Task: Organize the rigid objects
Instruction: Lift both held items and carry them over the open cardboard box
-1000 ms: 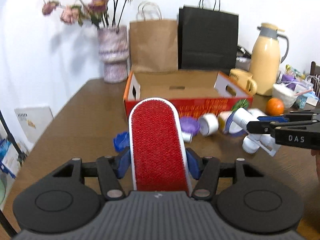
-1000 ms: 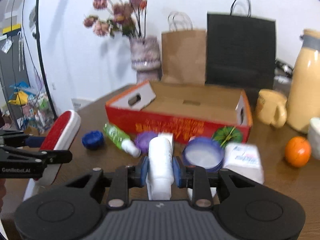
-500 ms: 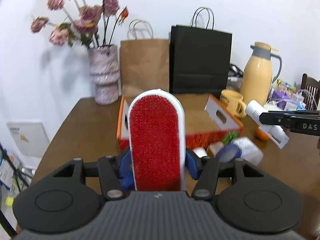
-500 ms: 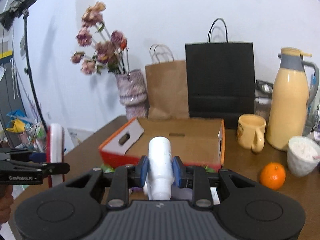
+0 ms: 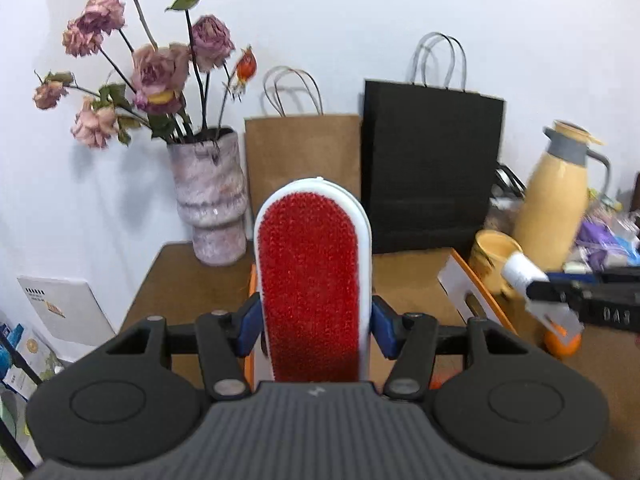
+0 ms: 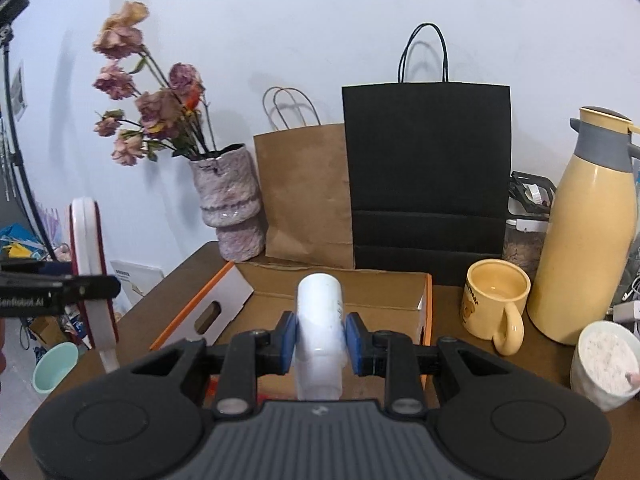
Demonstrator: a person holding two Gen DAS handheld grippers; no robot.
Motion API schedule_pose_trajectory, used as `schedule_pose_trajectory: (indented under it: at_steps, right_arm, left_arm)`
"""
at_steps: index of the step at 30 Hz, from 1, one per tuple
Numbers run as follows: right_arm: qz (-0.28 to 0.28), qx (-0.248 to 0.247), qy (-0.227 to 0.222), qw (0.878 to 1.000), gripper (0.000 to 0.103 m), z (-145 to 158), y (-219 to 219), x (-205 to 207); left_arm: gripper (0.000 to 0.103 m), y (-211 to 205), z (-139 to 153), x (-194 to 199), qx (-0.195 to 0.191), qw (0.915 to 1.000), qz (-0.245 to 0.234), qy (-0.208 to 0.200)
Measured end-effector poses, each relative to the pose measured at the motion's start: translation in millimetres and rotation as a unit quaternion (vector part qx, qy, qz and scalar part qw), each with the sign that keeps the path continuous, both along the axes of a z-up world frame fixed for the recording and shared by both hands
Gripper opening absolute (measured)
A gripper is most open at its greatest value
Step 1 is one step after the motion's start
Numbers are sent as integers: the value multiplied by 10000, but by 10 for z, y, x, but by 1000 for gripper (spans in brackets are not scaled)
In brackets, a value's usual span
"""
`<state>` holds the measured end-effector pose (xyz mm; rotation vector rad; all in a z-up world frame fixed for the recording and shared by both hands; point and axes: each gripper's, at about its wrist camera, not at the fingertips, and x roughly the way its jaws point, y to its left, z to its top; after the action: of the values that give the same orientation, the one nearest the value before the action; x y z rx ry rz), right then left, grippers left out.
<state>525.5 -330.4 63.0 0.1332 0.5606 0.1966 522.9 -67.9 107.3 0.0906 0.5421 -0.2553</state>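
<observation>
Left tongs (image 5: 316, 328): clamped on the brush (image 5: 314, 284), blue pads against its white sides, red face toward the camera, head pointing up and away.
Right tongs (image 6: 320, 338): closed narrow on the bottle (image 6: 320, 324), a white cylinder standing up between the pads.
Change: 1 second ago both loads hung low above the clutter at the box's front; now both ride higher, and that clutter has dropped out of view beneath them.
Box (image 6: 340, 294): open, cardboard floor bare where it shows, orange rim, white flaps folded out; it sits mid-counter in front of the 2 paper bags (image 6: 426, 168).
Brush place: in the air over the box's left end.
Bottle place: in the air above the box's front edge, toward its right end.
Neighbours: vase (image 5: 210, 196) at the counter's back left corner; mug (image 6: 494, 300) and jug (image 6: 588, 236) toward the right edge.
Meaning: 2 rigid items seem lifted for dropping into the box; neither is released yet.
Risk: the long brush could catch a flap on the way down.
</observation>
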Motion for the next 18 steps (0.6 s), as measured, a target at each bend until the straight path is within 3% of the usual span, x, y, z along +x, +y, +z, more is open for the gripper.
schedule_pose_trajectory:
  at_steps: [7, 15, 18]
  right_arm:
    - [-100, 93, 204, 9997, 26, -78, -34, 418]
    - [-278, 151, 795, 9963, 26, -283, -93, 985]
    - [-321, -18, 1083, 9936, 26, -397, -76, 1146]
  left_arm:
    - [57, -139, 86, 501, -157, 9998, 112, -47]
    - [57, -320, -296, 1213, -10, 9958, 146, 906]
    - [57, -352, -436, 1378, 49, 9944, 210, 1033]
